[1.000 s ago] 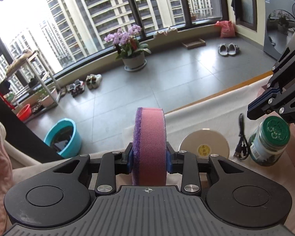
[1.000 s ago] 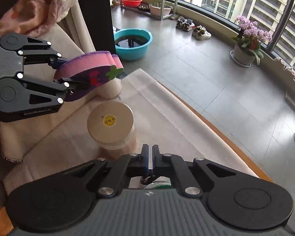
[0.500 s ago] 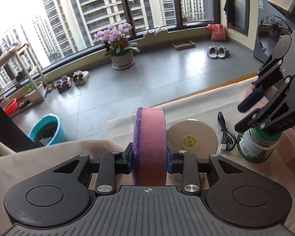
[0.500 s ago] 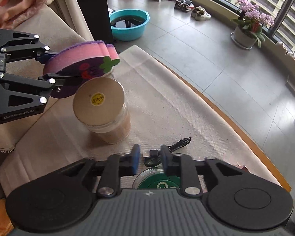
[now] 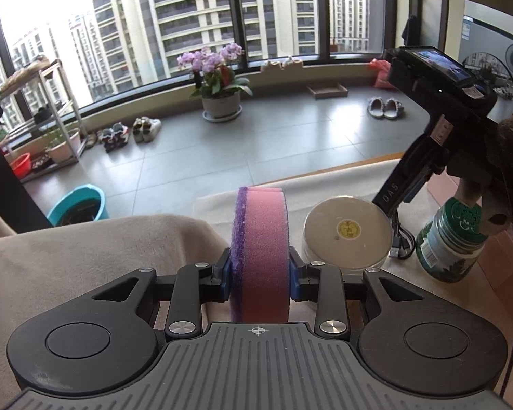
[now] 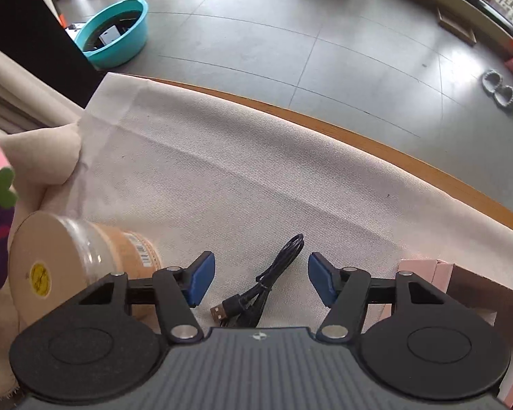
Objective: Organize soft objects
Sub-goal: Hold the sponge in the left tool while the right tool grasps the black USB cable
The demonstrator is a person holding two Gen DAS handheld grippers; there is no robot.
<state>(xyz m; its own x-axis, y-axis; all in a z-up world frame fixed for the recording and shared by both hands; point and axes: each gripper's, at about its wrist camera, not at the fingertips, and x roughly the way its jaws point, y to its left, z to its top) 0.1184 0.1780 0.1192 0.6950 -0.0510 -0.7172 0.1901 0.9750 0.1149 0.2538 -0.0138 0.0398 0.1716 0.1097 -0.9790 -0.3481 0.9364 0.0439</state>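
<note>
Left wrist view: the left gripper (image 5: pixel 260 275) is clamped on a pink and purple sponge (image 5: pixel 260 256), held on edge at centre frame, pads pressing both flat faces. That grip is the same as a second ago. At 1 o'clock from the sponge stands a jar (image 5: pixel 348 234) with a pale lid; at 3 o'clock a green-lidded bottle (image 5: pixel 451 242). The right gripper's body enters from 2 o'clock and its tips are hidden here. A second ago it hung higher with its fingers in plain sight; it has since dropped and tipped steeply down beside the bottle. The room has slid too, so more beige cloth (image 5: pixel 102 249) now fills the lower left.

Right wrist view: the right gripper (image 6: pixel 259 278) has just been opening. Its blue pads stand well apart and hold nothing, with a black cable (image 6: pixel 266 287) lying on the cloth between them. Earlier the pads were pressed together above the bottle's green lid; that lid is now out of sight. The jar sits at 9 o'clock, and a sliver of the sponge shows at the far left edge. The open jaws suggest a pickup is being prepared, though the cable is hardly a soft object.
</note>
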